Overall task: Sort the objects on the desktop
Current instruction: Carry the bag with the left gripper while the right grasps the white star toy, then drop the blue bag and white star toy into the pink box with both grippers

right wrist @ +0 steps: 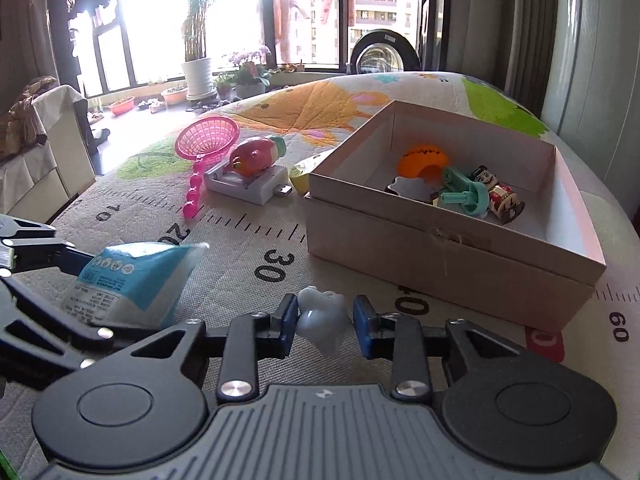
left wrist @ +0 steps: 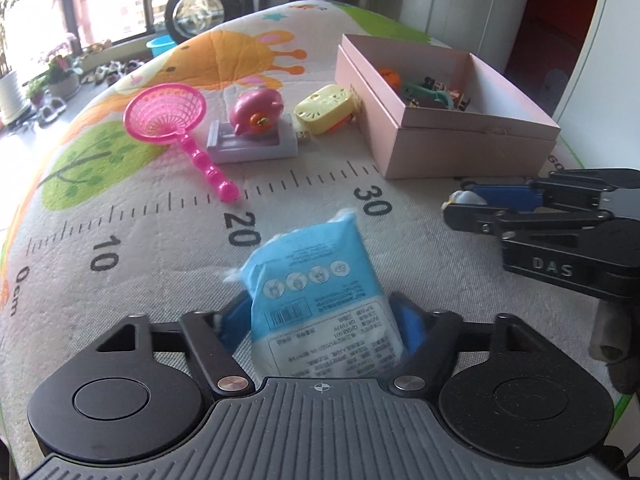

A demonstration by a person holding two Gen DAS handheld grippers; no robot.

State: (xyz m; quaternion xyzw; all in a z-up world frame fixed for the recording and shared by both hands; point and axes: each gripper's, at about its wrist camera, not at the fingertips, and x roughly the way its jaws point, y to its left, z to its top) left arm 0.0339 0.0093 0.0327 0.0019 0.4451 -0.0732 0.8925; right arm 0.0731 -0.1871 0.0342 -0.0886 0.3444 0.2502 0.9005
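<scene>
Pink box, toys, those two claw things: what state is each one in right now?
Pink box: open, lidless, several small toys inside.
Blue tissue pack: gripped, tilted up off the mat.
Left gripper: shut on the tissue pack.
White tooth-shaped toy: pinched between blue pads.
Right gripper: shut on the tooth toy.
Pink net scoop: lying on the mat, untouched.

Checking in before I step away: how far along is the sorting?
Partly done. The pink box already holds an orange toy and some small figures. In hand: the left gripper grips a blue tissue pack, the right gripper a white tooth-shaped toy. The pink net scoop, pink toy and yellow case remain.
</scene>
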